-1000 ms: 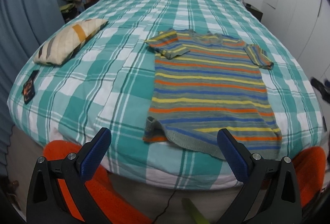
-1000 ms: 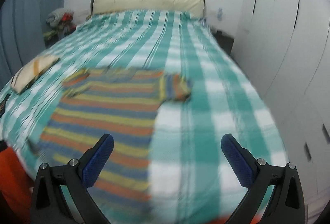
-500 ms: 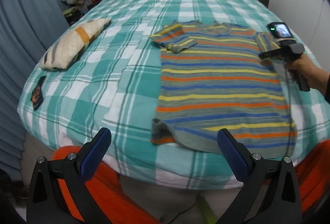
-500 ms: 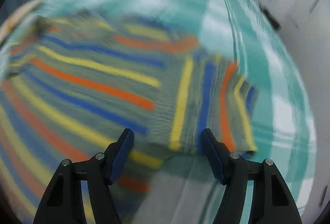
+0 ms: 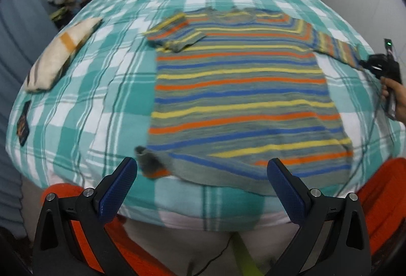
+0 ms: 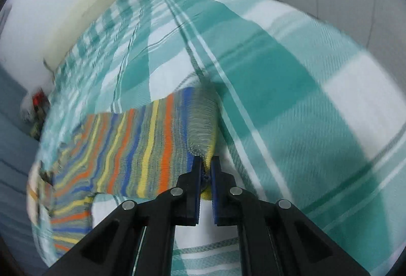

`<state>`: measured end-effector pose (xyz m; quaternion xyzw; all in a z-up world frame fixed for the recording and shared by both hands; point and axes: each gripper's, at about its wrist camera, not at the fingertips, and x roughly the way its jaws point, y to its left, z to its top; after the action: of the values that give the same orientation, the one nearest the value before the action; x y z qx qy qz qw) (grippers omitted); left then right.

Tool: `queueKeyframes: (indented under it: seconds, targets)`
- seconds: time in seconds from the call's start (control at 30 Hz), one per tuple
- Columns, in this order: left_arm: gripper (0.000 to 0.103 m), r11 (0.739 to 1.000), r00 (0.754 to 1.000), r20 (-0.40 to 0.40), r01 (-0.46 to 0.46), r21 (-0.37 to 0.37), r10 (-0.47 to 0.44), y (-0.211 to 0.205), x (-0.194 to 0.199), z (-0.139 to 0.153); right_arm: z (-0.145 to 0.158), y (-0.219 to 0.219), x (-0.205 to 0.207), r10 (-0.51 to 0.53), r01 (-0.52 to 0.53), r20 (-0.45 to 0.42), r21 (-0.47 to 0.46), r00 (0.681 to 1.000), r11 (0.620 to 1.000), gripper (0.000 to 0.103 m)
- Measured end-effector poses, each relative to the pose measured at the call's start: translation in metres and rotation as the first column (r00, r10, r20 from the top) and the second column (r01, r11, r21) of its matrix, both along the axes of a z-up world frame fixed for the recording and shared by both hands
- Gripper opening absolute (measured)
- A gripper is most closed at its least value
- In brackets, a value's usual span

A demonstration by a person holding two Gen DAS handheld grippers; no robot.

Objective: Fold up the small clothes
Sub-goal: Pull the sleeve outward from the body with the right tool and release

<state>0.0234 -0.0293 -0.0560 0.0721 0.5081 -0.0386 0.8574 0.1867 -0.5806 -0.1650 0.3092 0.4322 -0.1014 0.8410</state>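
Shirt [image 5: 238,98] lay flat on the bed [image 5: 101,98]; your right gripper [image 6: 206,166] pinched its 3 o'clock sleeve [image 6: 177,133], your left gripper [image 5: 203,182] fingers spread at 6 o'clock.

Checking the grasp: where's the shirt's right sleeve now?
Pulled out flat off the striped shirt at the right of the left wrist view, its cuff pinched in the right tool over the checked bedspread.

right gripper [image 6: 206,169] now clamped on sleeve [image 6: 162,139], outstretched
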Motion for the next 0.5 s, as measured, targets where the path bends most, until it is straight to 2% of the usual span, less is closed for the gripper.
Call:
queueKeyframes:
  seconds: [0.1,0.17,0.3,0.4,0.43,0.5]
  targets:
    - [0.102,0.999,0.998,0.049,0.026,0.028,-0.028,-0.010,-0.007,0.013,-0.003,-0.002,-0.005,-0.081,0.080,0.037,0.039,0.996,0.996,0.006]
    - [0.102,0.998,0.997,0.073,0.028,0.050,-0.032,-0.011,-0.011,0.016,-0.011,-0.001,-0.008,-0.124,0.123,0.007,0.032,0.992,0.992,0.006]
    - [0.102,0.999,0.998,0.055,0.010,0.047,-0.012,-0.003,-0.011,0.015,-0.018,0.005,-0.006,-0.122,0.122,-0.024,0.010,0.992,0.992,0.005]
    - [0.102,0.999,0.998,0.059,-0.016,0.028,0.015,0.007,-0.012,0.017,-0.017,-0.008,-0.016,-0.127,0.129,-0.040,0.072,0.991,0.989,0.007]
    - [0.102,0.999,0.998,0.061,-0.025,0.025,0.023,0.009,-0.013,0.016,-0.013,-0.014,-0.022,-0.158,0.159,-0.048,0.038,0.986,0.986,0.007]
    - [0.102,0.999,0.998,0.053,-0.034,0.020,0.033,0.010,-0.013,0.013,0.004,-0.021,-0.033,-0.227,0.218,-0.068,-0.118,0.972,0.969,0.013]
